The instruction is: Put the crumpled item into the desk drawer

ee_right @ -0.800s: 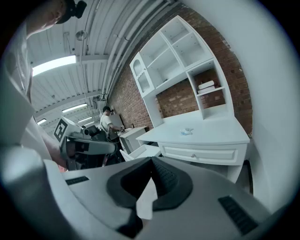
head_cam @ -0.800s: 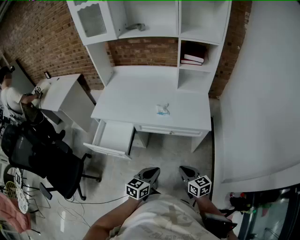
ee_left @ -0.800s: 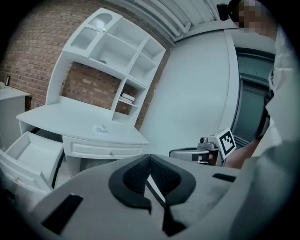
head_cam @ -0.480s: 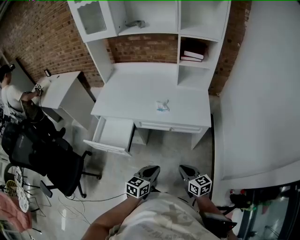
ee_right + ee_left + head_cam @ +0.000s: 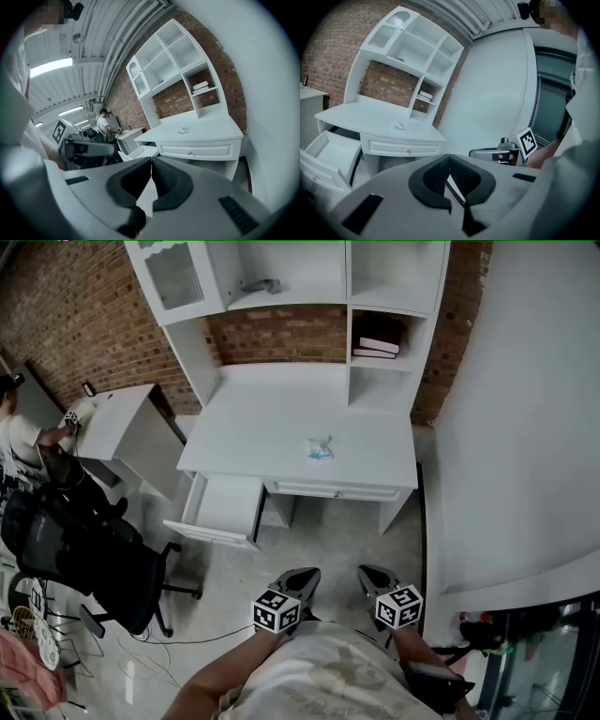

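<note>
- The left gripper [image 5: 302, 577] and right gripper [image 5: 369, 576] hang side by side at the person's waist, above the floor and well short of the table [image 5: 272, 432]. Both point toward 12 o'clock.
- In each gripper view the jaws are pressed together at the tips with nothing between them. Both are empty.
- At about 11 o'clock from the grippers, the desk drawer [image 5: 228, 507] stands pulled out under the table's left end. Its inside is bare and ready to receive the item.
- The crumpled item [image 5: 320, 448] lies on the tabletop at roughly 12 o'clock from the grippers, toward the table's front right and well apart from the drawer. The drawer sits at about 8 o'clock from it.
- The item looks like a small wad of thin wrapper or paper, pale with a bluish patch. I judge it very light, soft and springy, not fragile, and likely to skate across the smooth top if nudged.
- A pinch across the raised middle of the wad, coming from above, seems the best hold. Its flat edges offer little for the jaws.
- Against the earlier head view, the table and item sit slightly higher and further left in the frame. The item keeps its spot on the tabletop, and the grippers show almost where they were.
</note>
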